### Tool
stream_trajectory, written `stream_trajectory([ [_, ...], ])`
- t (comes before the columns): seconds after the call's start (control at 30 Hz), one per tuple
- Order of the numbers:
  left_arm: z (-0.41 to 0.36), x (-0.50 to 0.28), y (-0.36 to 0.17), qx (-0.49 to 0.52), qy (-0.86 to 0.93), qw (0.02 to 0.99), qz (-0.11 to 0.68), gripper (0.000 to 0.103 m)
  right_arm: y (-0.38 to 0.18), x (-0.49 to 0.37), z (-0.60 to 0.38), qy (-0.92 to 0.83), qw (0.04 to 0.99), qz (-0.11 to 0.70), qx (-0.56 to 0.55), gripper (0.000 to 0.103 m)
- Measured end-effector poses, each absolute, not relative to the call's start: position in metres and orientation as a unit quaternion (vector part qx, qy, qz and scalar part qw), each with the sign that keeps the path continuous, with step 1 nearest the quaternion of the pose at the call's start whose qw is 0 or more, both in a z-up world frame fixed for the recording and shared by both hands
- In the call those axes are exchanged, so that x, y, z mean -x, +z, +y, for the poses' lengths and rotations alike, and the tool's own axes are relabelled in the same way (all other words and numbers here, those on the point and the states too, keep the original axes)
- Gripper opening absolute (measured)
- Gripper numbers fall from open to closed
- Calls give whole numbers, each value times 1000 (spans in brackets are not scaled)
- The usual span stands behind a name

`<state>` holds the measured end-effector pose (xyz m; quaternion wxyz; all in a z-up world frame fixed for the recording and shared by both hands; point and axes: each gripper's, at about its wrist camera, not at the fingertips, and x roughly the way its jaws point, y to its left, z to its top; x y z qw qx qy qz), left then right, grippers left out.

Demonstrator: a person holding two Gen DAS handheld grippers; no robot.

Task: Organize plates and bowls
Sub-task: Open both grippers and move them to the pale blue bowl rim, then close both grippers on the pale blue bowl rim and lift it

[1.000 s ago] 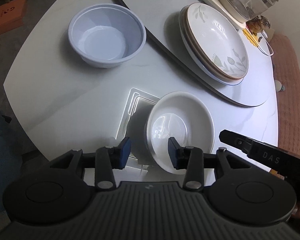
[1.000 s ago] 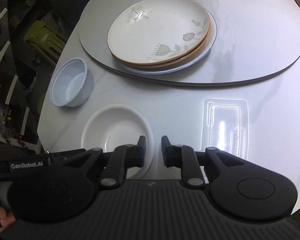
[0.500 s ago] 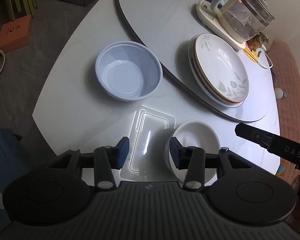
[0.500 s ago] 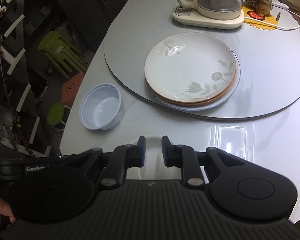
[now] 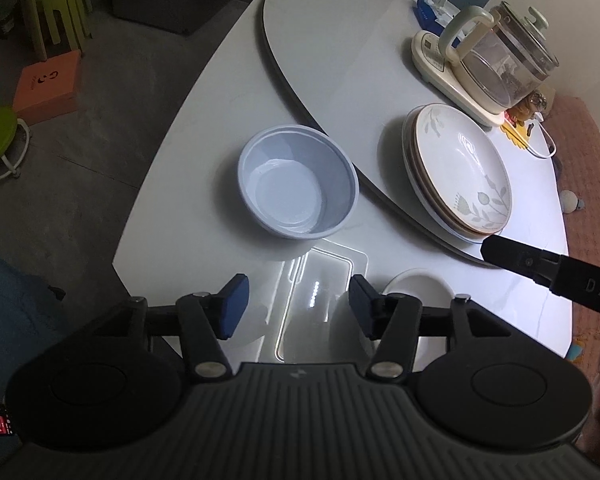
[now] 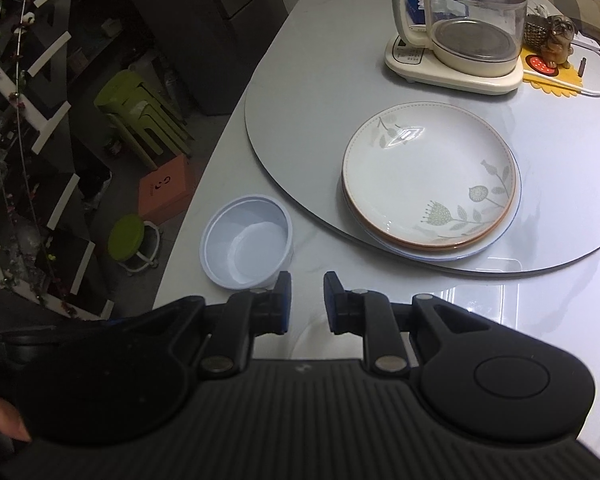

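Black ribbed tool (image 5: 296,304), blue pads (image 5: 233,305), silver screws; lettering possibly "DAS".

Pale blue plastic bowl (image 5: 298,188); cream plates w/ grey-green leaf print, brown rims (image 6: 430,178); plain white ceramic bowl (image 5: 414,286); grippers black w/ blue pads (image 5: 232,306).

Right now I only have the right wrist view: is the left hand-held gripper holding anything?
Observer: No. The left hand-held gripper is open, with nothing between its fingers.
Operator: Where's the white bowl? I see only a sliver.
Observer: The white bowl sits on the table just right of that gripper's right finger, partly hidden behind it.
Operator: Is the kettle's lid on? My view crops its top.
Observer: Yes, the kettle has its lid on.
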<state>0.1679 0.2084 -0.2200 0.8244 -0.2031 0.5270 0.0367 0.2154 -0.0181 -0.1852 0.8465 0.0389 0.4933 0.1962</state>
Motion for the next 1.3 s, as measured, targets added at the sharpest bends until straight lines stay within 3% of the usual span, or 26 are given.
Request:
stream_trajectory([
  [0.17, 221, -175, -225, 206, 47, 822, 529, 66, -190, -226, -10, 200, 842, 499, -43, 38],
  [0.37, 232, -190, -236, 215, 58, 816, 533, 66, -201, -239, 1, 210, 832, 512, -44, 49],
  [1.07, 281, -246, -285, 258, 71, 804, 531, 66, -246, -287, 56, 224, 807, 547, -5, 48],
  [1.23, 287, -263, -294, 258, 75, 805, 529, 64, -258, -301, 66, 230, 800, 554, 9, 47],
  [1.3, 288, -269, -296, 258, 77, 805, 528, 58, -264, -307, 69, 231, 796, 560, 13, 47],
])
